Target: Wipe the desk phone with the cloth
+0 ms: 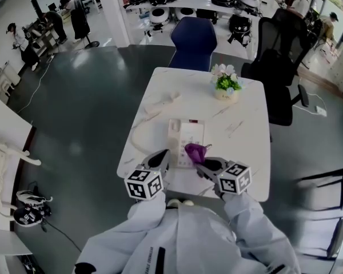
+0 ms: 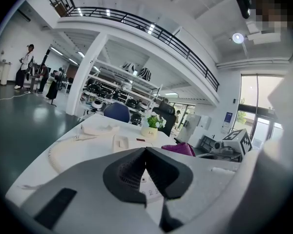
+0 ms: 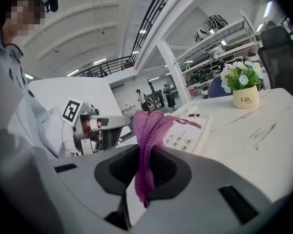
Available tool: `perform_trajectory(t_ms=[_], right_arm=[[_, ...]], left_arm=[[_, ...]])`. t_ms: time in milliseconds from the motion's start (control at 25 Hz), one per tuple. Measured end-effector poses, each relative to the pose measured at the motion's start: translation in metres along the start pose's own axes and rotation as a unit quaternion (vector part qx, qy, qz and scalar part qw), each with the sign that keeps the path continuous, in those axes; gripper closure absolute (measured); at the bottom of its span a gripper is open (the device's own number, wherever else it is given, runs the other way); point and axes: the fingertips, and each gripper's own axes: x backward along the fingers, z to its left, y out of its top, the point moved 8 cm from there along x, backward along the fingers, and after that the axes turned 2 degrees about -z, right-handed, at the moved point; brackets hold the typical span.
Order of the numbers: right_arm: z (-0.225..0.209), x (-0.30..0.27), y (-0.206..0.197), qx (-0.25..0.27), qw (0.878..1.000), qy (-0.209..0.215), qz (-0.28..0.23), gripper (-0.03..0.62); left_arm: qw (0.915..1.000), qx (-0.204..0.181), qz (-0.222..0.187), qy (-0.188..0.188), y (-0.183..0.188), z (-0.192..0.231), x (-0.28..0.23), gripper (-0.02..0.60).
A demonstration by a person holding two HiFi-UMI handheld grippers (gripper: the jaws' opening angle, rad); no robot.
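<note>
Head view steeply overhead; gripper views low, close, sharing desk phone [image 1: 186, 140]

Plant pot [image 1: 225, 90] behind phone [image 1: 186, 137], on tbl [image 1: 246, 153]

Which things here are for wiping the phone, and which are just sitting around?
For the job: white desk phone base, its corded white handset lying off the cradle, purple knitted cloth clamped in the right gripper.
Lying about: white pot of flowers, blue chair, black office chair.

I see the cloth [image 3: 147, 130], purple open knit, matt; the desk phone [image 1: 187, 137], smooth white plastic; the table [image 1: 243, 138], glossy marbled white.
</note>
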Motion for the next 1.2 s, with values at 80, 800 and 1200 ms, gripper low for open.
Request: perform_trajectory(t_ms=[80, 800, 1200], right_arm=[[-0.003, 0.003, 0.007, -0.009, 1.000, -0.003, -0.021, 0.556], [-0.029, -0.014, 0.056, -0.007, 0.993, -0.064, -0.096, 0.556], [-0.045, -0.037, 0.088, 0.030, 0.987, -0.118, -0.100, 0.556]], left_arm=[[1.0000, -0.005, 0.002, -0.002, -0.002, -0.005, -0.001, 0.584], [0.9998, -0.010, 0.008, 0.012, 0.001, -0.001, -0.009, 0.584], [0.9996, -0.005, 0.026, 0.000, 0.014, 0.031, -0.024, 0.584]])
